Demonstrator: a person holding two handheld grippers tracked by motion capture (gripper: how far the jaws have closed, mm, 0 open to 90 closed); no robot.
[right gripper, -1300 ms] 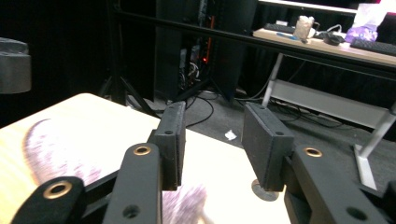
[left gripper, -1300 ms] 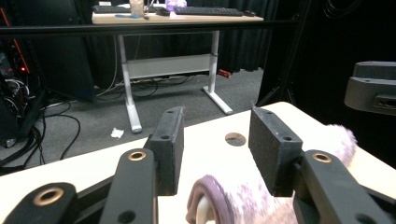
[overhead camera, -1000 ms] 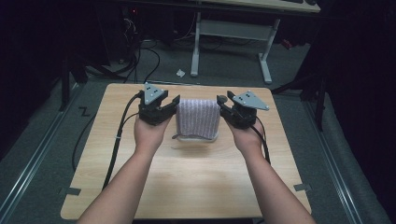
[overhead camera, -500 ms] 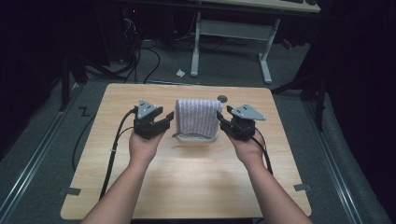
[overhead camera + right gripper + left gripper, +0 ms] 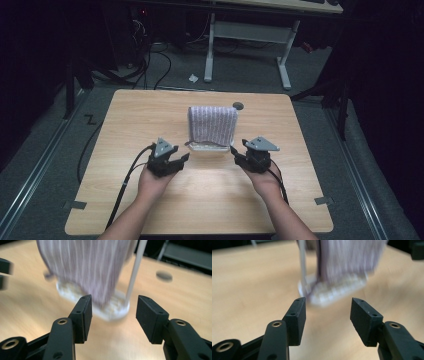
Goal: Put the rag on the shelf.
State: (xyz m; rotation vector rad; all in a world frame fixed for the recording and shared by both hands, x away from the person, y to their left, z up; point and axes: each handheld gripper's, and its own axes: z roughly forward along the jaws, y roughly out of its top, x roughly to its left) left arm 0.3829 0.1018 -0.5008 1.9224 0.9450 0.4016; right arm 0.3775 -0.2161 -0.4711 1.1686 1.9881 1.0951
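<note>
Striped lilac cloth point(image 5: 212, 124) hangs draped over a small white rack point(image 5: 207, 146) that stands near the middle of the wooden table point(image 5: 150, 110), a little toward the far edge. Left gripper point(image 5: 172, 159) sits on the near left side of the rack, right gripper point(image 5: 239, 156) on the near right side; neither touches cloth or rack. Jaws of both stand apart with nothing between them, as the gripper views confirm. Cloth reaches down almost to the rack's base point(image 5: 110, 310), with a thin white upright point(image 5: 135, 267) exposed at one side. Risk, as a judgement: the rack looks light, so a one-sided pull on the cloth could tip it or drag it across the table.
</note>
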